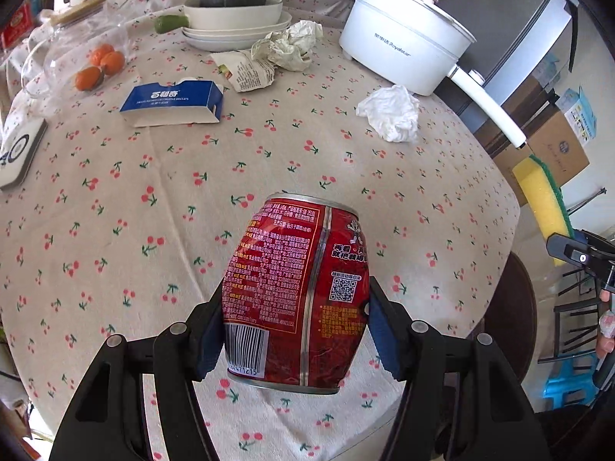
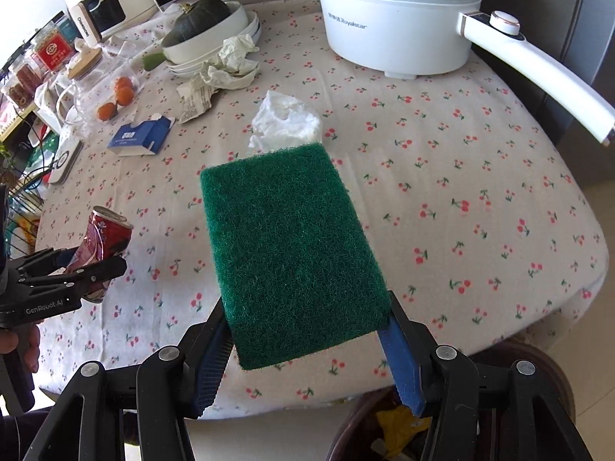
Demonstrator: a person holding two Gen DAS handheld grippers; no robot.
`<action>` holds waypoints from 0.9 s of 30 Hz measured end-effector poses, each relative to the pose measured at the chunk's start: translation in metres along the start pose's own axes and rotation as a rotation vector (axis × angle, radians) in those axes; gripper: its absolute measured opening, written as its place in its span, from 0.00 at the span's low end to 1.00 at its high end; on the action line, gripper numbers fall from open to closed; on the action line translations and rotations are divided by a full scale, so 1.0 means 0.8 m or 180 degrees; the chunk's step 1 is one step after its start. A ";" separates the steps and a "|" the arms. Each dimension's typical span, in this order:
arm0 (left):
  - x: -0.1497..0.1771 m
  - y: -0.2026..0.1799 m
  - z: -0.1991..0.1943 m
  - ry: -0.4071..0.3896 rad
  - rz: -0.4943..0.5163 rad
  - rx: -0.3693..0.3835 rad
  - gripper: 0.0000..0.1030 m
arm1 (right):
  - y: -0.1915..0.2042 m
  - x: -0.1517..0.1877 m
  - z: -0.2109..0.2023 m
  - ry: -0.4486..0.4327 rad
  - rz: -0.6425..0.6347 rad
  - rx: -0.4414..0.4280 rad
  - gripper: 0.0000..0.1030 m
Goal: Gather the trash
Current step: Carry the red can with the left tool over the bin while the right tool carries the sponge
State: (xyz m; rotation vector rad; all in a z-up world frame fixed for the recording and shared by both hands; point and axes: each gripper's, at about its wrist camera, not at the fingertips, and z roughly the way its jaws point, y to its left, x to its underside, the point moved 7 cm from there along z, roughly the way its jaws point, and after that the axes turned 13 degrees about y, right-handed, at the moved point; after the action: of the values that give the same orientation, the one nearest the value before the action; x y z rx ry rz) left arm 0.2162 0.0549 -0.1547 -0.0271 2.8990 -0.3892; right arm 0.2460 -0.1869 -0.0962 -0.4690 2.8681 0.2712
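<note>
Left hand-held gripper (image 1: 296,330): clamped on dented red can (image 1: 298,292), above desk's near edge.
Right hand-held gripper (image 2: 307,342): clamped on green scouring sponge (image 2: 288,246).
Remaining: white tissue (image 1: 390,113), crumpled wrappers (image 1: 286,48), blue carton (image 1: 173,101) on desk (image 1: 442,192).

Left claw (image 1: 296,322) is closed down on the red can (image 1: 296,288), both blue pads (image 1: 209,345) pressed flat against its dented sides, the can standing nearly upright between the black fingers and lifted above the worktop (image 1: 153,211). From the right wrist view the same claw (image 2: 90,265) reaches in level from the left edge, and bare fingertips (image 2: 23,349) of the person's hand show under its body. Right claw (image 2: 307,342) is clamped across the near end of the sponge (image 2: 288,246), green side up, jaws spread wide, the sponge jutting forward and held in the air over the near edge.
</note>
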 end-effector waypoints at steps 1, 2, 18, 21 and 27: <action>0.008 -0.002 -0.003 -0.0012 0.0007 0.0009 0.66 | 0.003 0.008 -0.001 0.0002 0.0014 -0.0006 0.61; 0.015 -0.005 -0.006 -0.0021 0.0015 0.0012 0.66 | 0.006 0.016 -0.002 0.0006 0.0028 -0.0010 0.61; 0.078 -0.086 -0.012 0.0004 0.0216 0.0322 0.66 | -0.031 0.141 -0.004 0.0019 0.0557 -0.0137 0.61; 0.083 -0.111 -0.011 0.0002 0.0339 0.0346 0.66 | -0.048 0.156 -0.010 -0.0015 0.0575 -0.0069 0.61; 0.089 -0.152 0.001 0.0052 0.0497 0.0398 0.66 | -0.094 0.191 -0.010 0.0034 0.0754 0.0021 0.61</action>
State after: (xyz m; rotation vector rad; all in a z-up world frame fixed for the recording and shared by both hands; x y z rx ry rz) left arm 0.1454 -0.0657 -0.1390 0.2215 2.8609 -0.5431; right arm 0.1282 -0.3034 -0.1373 -0.1286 2.9337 0.2989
